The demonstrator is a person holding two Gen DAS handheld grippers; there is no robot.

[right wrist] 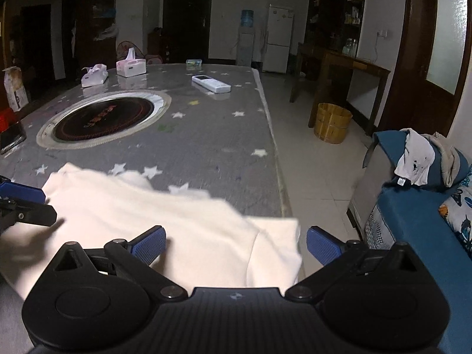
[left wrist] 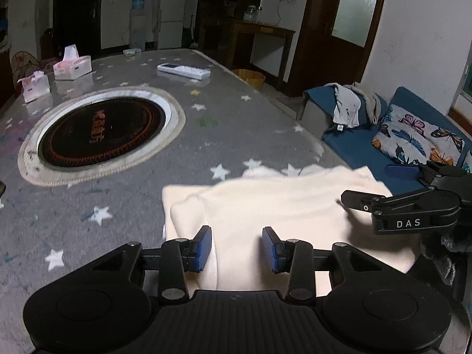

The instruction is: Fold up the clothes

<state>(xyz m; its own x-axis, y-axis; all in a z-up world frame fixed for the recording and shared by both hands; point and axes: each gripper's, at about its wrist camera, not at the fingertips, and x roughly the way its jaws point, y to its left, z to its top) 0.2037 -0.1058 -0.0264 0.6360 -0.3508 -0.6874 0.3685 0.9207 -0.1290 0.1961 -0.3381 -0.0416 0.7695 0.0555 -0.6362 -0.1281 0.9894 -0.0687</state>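
A cream garment (left wrist: 274, 206) lies partly folded on the near edge of the grey star-patterned table (left wrist: 206, 135); it also shows in the right wrist view (right wrist: 165, 224). My left gripper (left wrist: 237, 247) is open just above the garment, holding nothing. My right gripper (right wrist: 236, 244) is open wide over the garment's right corner at the table edge, holding nothing. The right gripper also shows at the right of the left wrist view (left wrist: 392, 188), and the left gripper's fingers (right wrist: 26, 203) show at the left of the right wrist view.
A round black hotplate (left wrist: 100, 132) is set in the table. A remote control (left wrist: 183, 70), tissue boxes (left wrist: 72, 66) and a small pack (left wrist: 34, 85) lie farther back. A blue sofa (right wrist: 419, 215) with clothes (right wrist: 416, 159) and a butterfly cushion stands right; a wooden bucket (right wrist: 332, 122) sits on the floor.
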